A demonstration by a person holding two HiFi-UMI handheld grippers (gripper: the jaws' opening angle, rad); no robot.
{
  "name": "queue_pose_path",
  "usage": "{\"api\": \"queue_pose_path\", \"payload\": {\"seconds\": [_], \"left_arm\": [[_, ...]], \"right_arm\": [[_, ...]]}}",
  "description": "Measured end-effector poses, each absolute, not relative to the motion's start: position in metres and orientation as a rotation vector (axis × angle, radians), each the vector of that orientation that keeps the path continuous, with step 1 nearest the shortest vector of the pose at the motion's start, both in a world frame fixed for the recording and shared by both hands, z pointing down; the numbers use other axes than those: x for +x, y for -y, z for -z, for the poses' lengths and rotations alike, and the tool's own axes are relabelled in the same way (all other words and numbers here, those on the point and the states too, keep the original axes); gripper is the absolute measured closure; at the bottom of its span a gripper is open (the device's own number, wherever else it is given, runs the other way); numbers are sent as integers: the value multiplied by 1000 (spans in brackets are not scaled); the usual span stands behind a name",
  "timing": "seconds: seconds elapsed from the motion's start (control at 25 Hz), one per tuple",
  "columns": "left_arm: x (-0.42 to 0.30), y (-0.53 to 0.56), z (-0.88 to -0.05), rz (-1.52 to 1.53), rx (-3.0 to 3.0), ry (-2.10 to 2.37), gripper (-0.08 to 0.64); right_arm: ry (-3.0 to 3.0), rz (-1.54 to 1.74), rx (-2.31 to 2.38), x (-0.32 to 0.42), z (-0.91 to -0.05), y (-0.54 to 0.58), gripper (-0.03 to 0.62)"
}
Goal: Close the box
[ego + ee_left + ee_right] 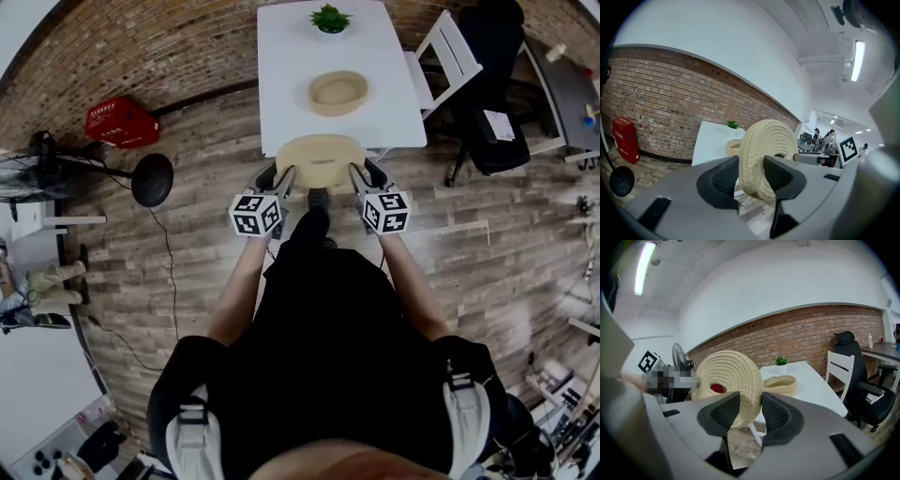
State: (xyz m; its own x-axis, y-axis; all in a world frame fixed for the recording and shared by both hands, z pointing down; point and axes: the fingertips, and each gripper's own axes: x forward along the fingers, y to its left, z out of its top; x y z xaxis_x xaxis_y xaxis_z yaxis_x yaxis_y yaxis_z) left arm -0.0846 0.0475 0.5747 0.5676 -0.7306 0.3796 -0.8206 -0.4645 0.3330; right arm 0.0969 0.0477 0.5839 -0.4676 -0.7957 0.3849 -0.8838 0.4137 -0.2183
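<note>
Head view: my left gripper clamps the woven lid at its 9 o'clock rim, my right gripper at its 3 o'clock rim. Both pairs of jaws are pressed onto the weave, as each gripper view shows. The lid overlaps the near edge of the white table. The open woven box sits on the table at 12 o'clock from the lid, apart from it. A small green plant stands beyond, again at 12 o'clock.
</note>
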Motion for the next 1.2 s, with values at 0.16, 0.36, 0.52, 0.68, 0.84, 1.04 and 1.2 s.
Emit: {"api": "queue_pose_path", "payload": {"seconds": [0.16, 0.36, 0.52, 0.68, 0.84, 1.04, 1.2], "left_arm": [[-81, -30, -578, -248, 2316, 1232, 385], [-84, -6, -586, -258, 2293, 1227, 385], [-84, 15, -594, -265, 2282, 1216, 385], [-82, 38, -599, -273, 2275, 1204, 385], [-77, 63, -603, -286, 2276, 1189, 385], [-74, 91, -611, -280, 2254, 1175, 385], [-74, 115, -619, -272, 2231, 1163, 385]], "right_arm": [[2434, -586, 1489, 101, -585, -30, 448], [2422, -617, 1488, 98, -593, -7, 448], [2409, -638, 1495, 98, -600, 13, 448], [2398, -668, 1513, 100, -604, 35, 448], [2385, -682, 1523, 105, -608, 57, 448], [2364, -716, 1528, 108, -613, 86, 448], [2346, -735, 1539, 109, -617, 111, 448]]}}
